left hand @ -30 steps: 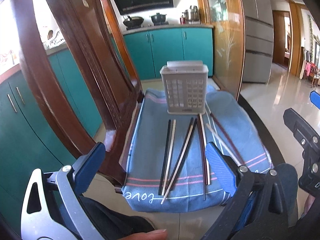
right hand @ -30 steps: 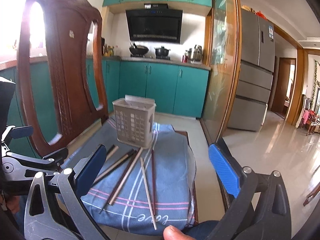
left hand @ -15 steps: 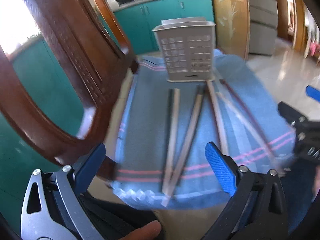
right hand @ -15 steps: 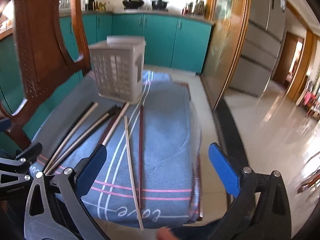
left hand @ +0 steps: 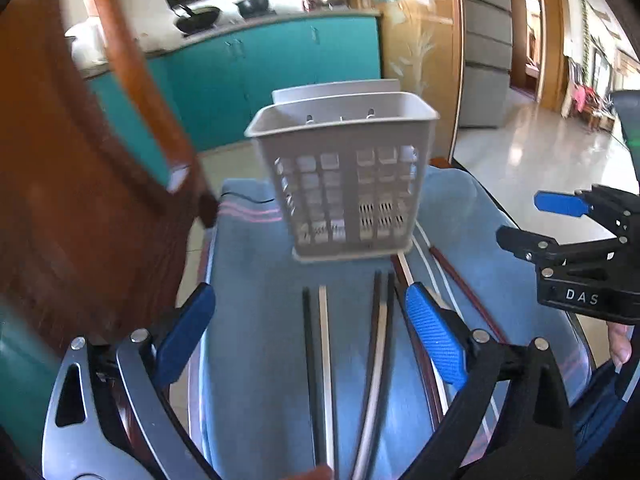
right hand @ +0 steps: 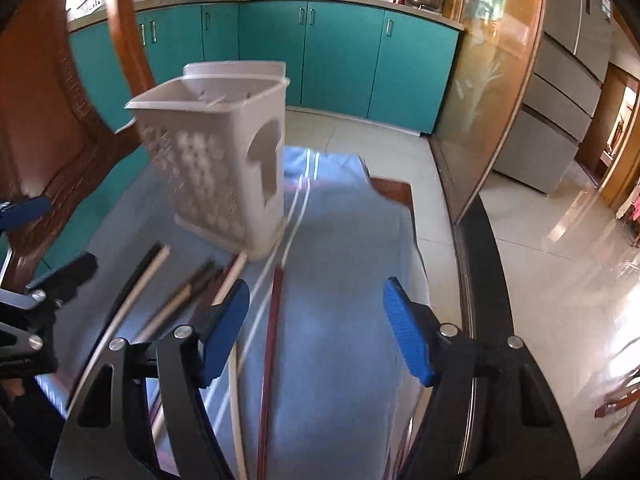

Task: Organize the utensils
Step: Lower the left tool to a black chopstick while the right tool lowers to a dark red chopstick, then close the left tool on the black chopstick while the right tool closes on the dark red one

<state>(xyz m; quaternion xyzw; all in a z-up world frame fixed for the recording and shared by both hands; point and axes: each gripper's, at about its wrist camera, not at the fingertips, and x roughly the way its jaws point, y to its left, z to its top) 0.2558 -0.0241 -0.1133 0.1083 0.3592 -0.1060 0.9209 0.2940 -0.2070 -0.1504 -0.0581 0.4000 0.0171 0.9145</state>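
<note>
A grey slotted utensil basket (left hand: 344,176) stands upright at the far end of a blue striped towel (left hand: 260,272); it also shows in the right wrist view (right hand: 224,168). Several chopsticks, dark and pale (left hand: 324,356), lie lengthwise on the towel in front of it. A dark red chopstick (right hand: 272,344) lies beside a pale one (right hand: 234,392). My left gripper (left hand: 308,336) is open over the left chopsticks. My right gripper (right hand: 316,328) is open over the red chopstick and bare towel. Neither holds anything.
A wooden chair back (left hand: 80,208) rises close on the left. Teal kitchen cabinets (right hand: 340,48) stand behind. A glass sliding door (right hand: 492,92) and a tiled floor (right hand: 560,264) lie to the right. The towel's right edge drops off (right hand: 416,248).
Both grippers have moved forward and down towards the towel. The basket and chopsticks now look much closer. Both stay open.
</note>
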